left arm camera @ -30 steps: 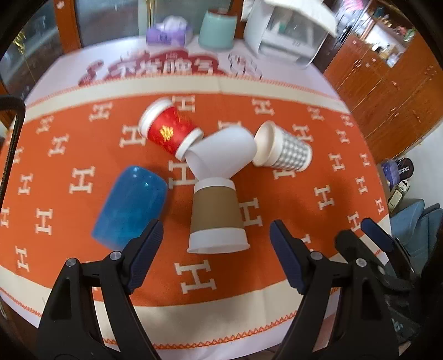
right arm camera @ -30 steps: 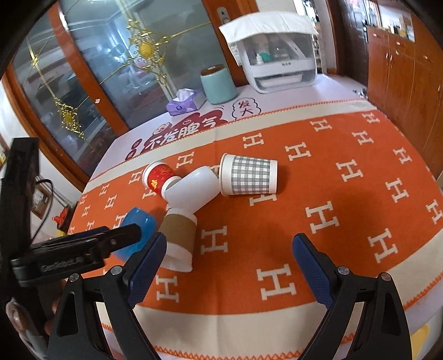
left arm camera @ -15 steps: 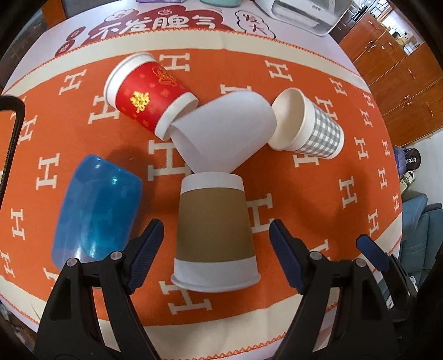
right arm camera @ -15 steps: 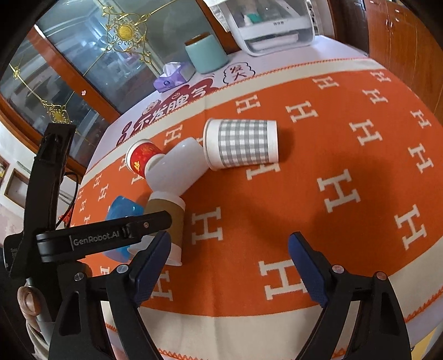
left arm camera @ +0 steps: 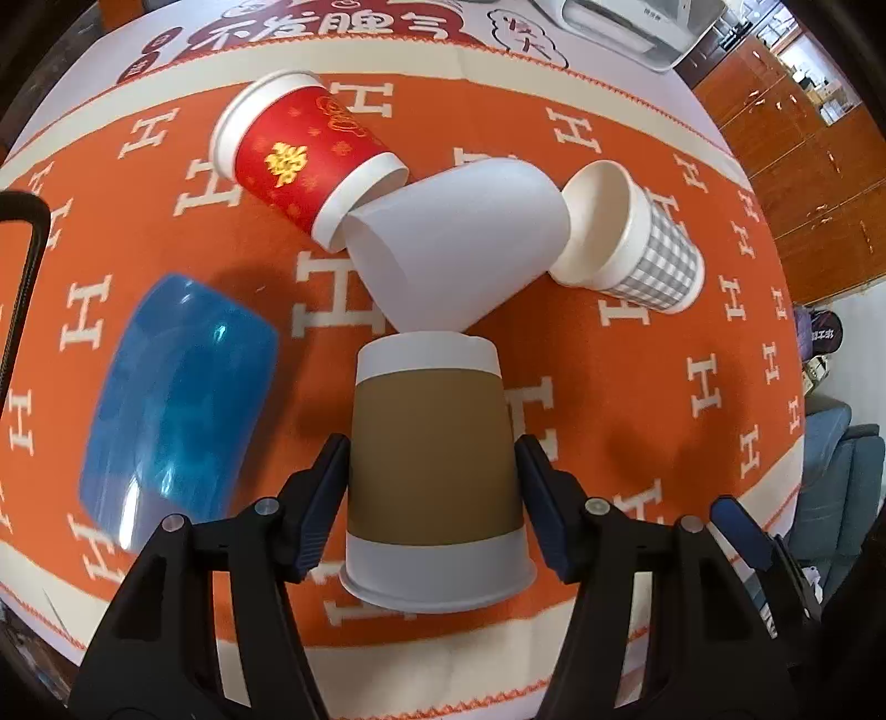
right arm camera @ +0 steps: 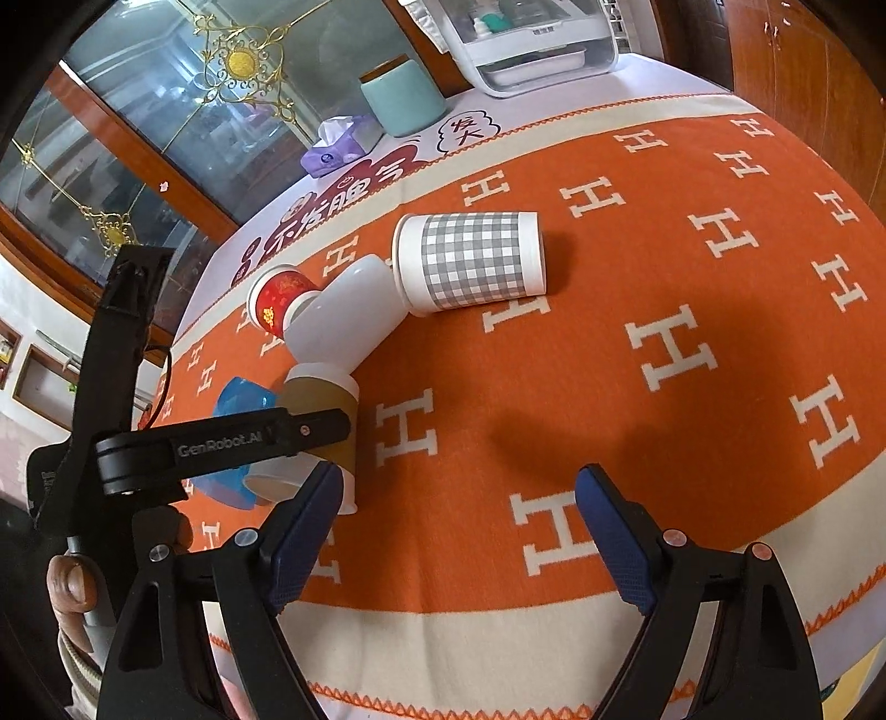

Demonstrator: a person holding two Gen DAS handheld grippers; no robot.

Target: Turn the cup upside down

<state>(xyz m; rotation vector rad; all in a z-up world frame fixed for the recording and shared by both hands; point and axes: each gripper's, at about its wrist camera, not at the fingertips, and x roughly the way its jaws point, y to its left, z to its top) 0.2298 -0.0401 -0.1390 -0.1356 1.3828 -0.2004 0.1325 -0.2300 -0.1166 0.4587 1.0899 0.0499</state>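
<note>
A brown paper cup with white bands (left arm camera: 434, 459) lies on its side on the orange cloth, rim toward me; it also shows in the right wrist view (right arm camera: 326, 404). My left gripper (left arm camera: 432, 498) has its two blue pads against the cup's sides, closed on it. Behind it lie a white cup (left arm camera: 454, 249), a red cup (left arm camera: 299, 160), a grey checked cup (left arm camera: 642, 243) and a blue plastic cup (left arm camera: 171, 399), all on their sides. My right gripper (right arm camera: 459, 531) is open and empty above the cloth near the front edge.
A teal canister (right arm camera: 401, 97), a purple tissue pack (right arm camera: 338, 147) and a white appliance (right arm camera: 531, 44) stand at the table's far edge. Wooden cabinets (left arm camera: 803, 111) stand to the right. The table's front edge (left arm camera: 443, 648) is close to me.
My left gripper moved forward over the brown cup and closed its pads onto the cup's sides. My right gripper dipped slightly toward the cloth and stayed open.
</note>
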